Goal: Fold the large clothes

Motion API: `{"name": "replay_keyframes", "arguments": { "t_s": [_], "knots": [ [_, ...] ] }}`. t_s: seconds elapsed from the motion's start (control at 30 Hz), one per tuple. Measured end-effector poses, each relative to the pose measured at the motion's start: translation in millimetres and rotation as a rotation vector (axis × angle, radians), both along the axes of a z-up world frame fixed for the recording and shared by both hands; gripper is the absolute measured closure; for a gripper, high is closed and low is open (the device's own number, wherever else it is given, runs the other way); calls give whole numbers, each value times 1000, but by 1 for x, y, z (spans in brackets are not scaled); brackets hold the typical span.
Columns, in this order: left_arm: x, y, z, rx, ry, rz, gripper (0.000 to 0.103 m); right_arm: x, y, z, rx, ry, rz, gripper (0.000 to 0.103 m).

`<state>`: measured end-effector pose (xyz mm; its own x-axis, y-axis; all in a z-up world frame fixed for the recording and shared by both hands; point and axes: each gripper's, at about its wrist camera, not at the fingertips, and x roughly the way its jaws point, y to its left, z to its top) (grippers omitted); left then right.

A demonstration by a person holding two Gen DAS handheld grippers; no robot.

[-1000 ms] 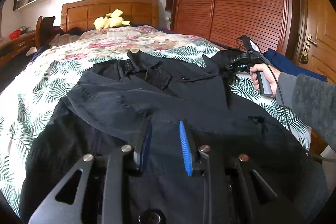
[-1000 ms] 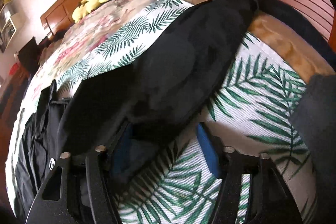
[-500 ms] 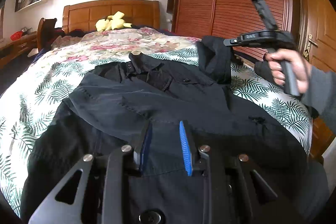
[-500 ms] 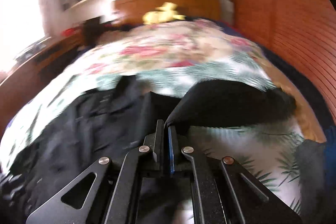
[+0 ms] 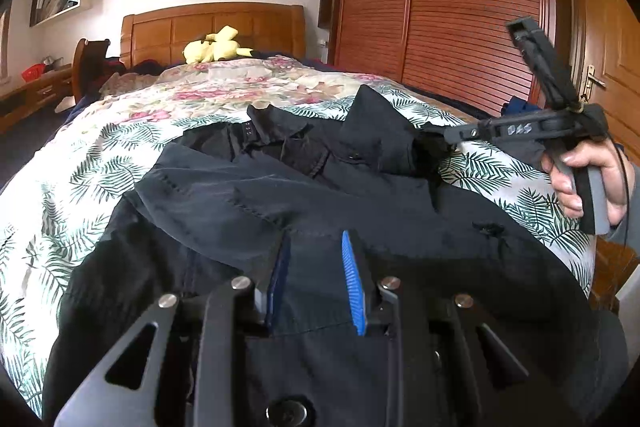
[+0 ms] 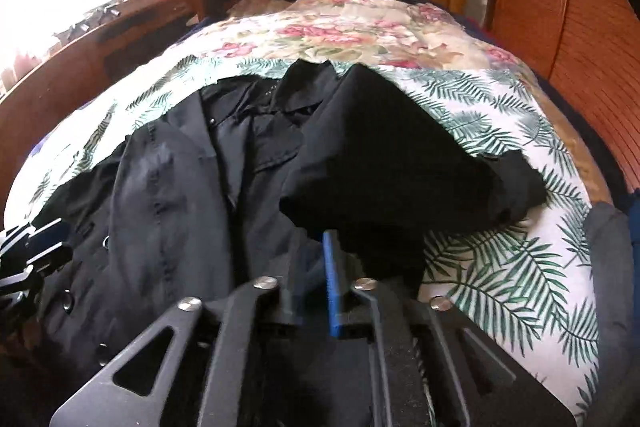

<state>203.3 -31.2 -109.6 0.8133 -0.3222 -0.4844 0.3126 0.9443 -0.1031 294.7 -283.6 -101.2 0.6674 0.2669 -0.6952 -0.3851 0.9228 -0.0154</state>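
A: Where's it lying?

B: The large black cotton jacket (image 5: 320, 195) is spread front-up on the bed with the palm-leaf and floral cover (image 5: 80, 195), collar (image 5: 280, 125) toward the wooden headboard (image 5: 212, 27), hem toward the foot where the person stands. Long axis runs the length of the bed, head to foot.

A: How far along, by your reckoning?

B: Early. The sleeve (image 6: 400, 163) on the wardrobe side is brought in over the chest, though it sits humped and its cuff end trails back out onto the cover. The window-side panel looks drawn in over the front as well, with a crease running down it. The body isn't folded across, so I'd judge the sleeve needs flattening and then the hem-to-collar fold is all left to do.

A: The tongs?

B: The left gripper (image 5: 316, 279) rests low over the hem, jaws narrowly apart, blue pads (image 5: 354, 283) either side of the cloth; I can't make out whether they pinch it. The right gripper (image 6: 316, 279) is opening at this moment; the sleeve's dark edge hangs right at its tips, and the pads don't seem to press it. From the left view it's raised beside the folded-in sleeve, in the person's hand (image 5: 588, 179).

A: Anything else on the bed?

B: A yellow plush toy (image 5: 216, 45) at the headboard, well apart from the jacket.
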Motion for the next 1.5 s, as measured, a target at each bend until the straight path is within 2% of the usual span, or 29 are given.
{"name": "replay_keyframes", "arguments": {
  "t_s": [0.03, 0.07, 0.1, 0.17, 0.43, 0.67, 0.83, 0.97, 1.07, 1.13, 1.17, 1.23, 1.3, 1.5],
  "knots": [
    [0, 0, 0, 0, 0, -1, 78, -3, -4, 5, 5, -18, -6, 60],
    [0, 0, 0, 1, 0, -1, 78, -4, -7, 10, 10, -37, -15, 43],
    [0, 0, 0, 1, 0, -1, 78, -4, -12, 14, 19, -55, -28, 38],
    [0, 0, 0, 1, 0, -1, 78, 3, -23, 21, 35, -61, -68, 35],
    [0, -1, 0, -1, 4, -6, 78, 54, -75, 19, 82, -41, -252, 34],
    [2, 0, 0, -5, 9, -14, 78, 107, -128, -19, 134, 67, -430, 34],
    [3, 1, -1, -6, 16, -18, 78, 134, -154, -48, 172, 138, -505, 34],
    [4, 0, -2, -7, 21, -20, 78, 148, -167, -61, 207, 163, -540, 34],
    [5, 0, -3, -6, 24, -20, 78, 158, -170, -64, 192, 155, -548, 35],
    [5, -1, -3, -3, 26, -20, 78, 161, -166, -64, 159, 140, -538, 52],
    [5, -1, -3, -1, 25, -19, 78, 163, -163, -65, 135, 141, -525, 72],
    [4, -1, -3, 3, 20, -17, 78, 163, -157, -63, 103, 129, -496, 84],
    [3, -1, -3, 7, 16, -15, 78, 158, -150, -57, 89, 95, -453, 91],
    [-3, -3, 0, 20, -3, -7, 78, 120, -119, -13, 79, -33, -350, 93]
  ]
}}
